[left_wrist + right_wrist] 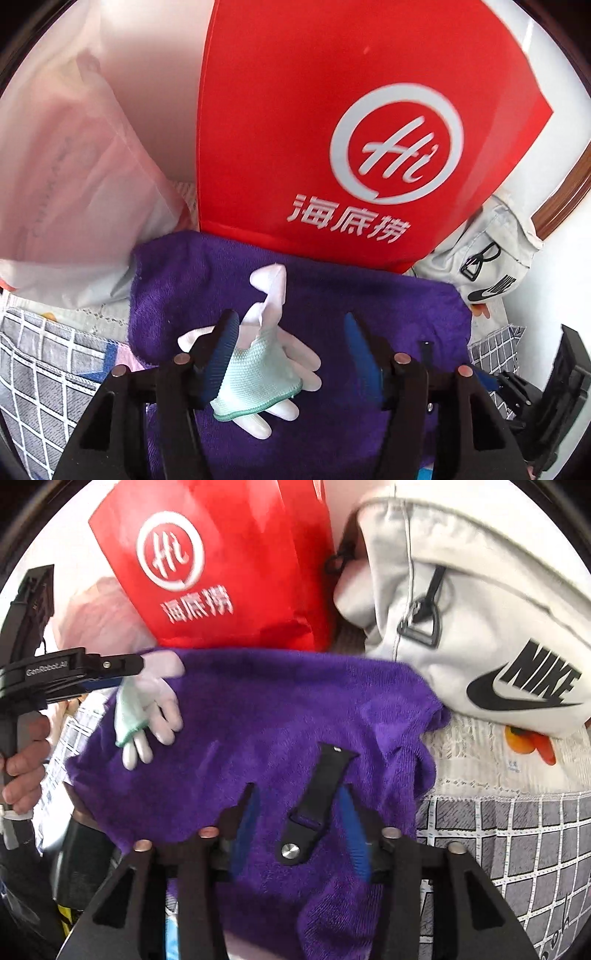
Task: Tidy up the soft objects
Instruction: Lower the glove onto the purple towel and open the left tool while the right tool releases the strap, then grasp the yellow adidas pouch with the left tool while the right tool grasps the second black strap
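My left gripper (291,354) is wide apart, over the white knit glove with a green cuff (262,365). The glove lies on the fuzzy purple towel (388,306), touching one blue finger pad (221,354), so I think I can pinch it next. My right gripper (299,830) is apart too, around the black rubber watch strap (314,801) lying on that towel on the bed.

Both grippers black plastic, blue ribbed pads on the fingers (225,343), silver round pins on the linkage arms. Left gripper (110,681) body reads "GenRobot.AI" in white (small screw just right of that lettering). Below it, bare-skinned hand (26,764) on the grey handle.
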{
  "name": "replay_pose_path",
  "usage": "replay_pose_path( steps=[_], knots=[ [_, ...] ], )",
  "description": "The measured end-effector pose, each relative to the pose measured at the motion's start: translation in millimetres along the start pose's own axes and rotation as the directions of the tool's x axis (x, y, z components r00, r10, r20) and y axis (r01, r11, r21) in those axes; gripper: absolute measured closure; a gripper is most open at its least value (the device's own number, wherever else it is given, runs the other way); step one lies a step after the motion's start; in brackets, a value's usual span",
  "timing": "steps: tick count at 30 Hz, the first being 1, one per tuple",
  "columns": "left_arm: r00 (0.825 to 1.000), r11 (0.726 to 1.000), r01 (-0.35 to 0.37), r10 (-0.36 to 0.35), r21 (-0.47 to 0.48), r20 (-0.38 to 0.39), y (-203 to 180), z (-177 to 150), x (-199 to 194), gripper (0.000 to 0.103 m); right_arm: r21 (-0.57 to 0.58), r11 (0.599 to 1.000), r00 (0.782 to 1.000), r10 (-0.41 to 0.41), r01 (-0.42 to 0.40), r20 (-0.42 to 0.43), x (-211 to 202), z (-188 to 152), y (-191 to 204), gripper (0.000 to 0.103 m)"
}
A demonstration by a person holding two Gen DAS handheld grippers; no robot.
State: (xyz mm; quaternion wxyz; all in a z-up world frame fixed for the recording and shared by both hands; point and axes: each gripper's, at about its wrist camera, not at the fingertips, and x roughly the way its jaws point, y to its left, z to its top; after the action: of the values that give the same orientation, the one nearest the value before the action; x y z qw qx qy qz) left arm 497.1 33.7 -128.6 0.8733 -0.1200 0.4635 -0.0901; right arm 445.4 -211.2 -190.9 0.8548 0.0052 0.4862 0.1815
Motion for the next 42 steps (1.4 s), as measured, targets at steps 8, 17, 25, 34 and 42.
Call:
replay_pose_path(
  steps=[8,17,25,34,42],
  knots=[
    [0.998,1.0,-0.028,0.028,-0.004,0.049,-8.3,-0.8,-39.9,0.045,-0.002,1.0,0.991,-0.03,0.031,0.134,-51.7,1.1,10.4,0.04],
    [0.992,0.997,-0.076,0.073,0.023,0.105,-20.3,-40.4,-119.9,0.045,-0.005,0.996,0.98,-0.09,0.092,0.176,-121.5,-42.1,38.3,0.04],
    [0.993,0.998,-0.062,0.061,0.011,0.101,-12.4,-112.1,-177.1,0.045,0.045,0.998,0.986,-0.04,0.033,0.162,-171.3,-106.8,60.2,0.04],
    [0.996,0.99,-0.082,0.084,-0.113,0.018,20.7,-216.1,-192.6,0.045,0.046,0.998,0.984,-0.041,0.034,0.172,-197.7,-188.1,76.0,0.04],
    [0.987,0.978,-0.113,0.091,-0.174,-0.129,33.0,-284.4,-156.8,0.041,0.091,0.996,0.99,-0.023,0.01,0.142,-188.6,-248.0,77.2,0.04]
  ],
)
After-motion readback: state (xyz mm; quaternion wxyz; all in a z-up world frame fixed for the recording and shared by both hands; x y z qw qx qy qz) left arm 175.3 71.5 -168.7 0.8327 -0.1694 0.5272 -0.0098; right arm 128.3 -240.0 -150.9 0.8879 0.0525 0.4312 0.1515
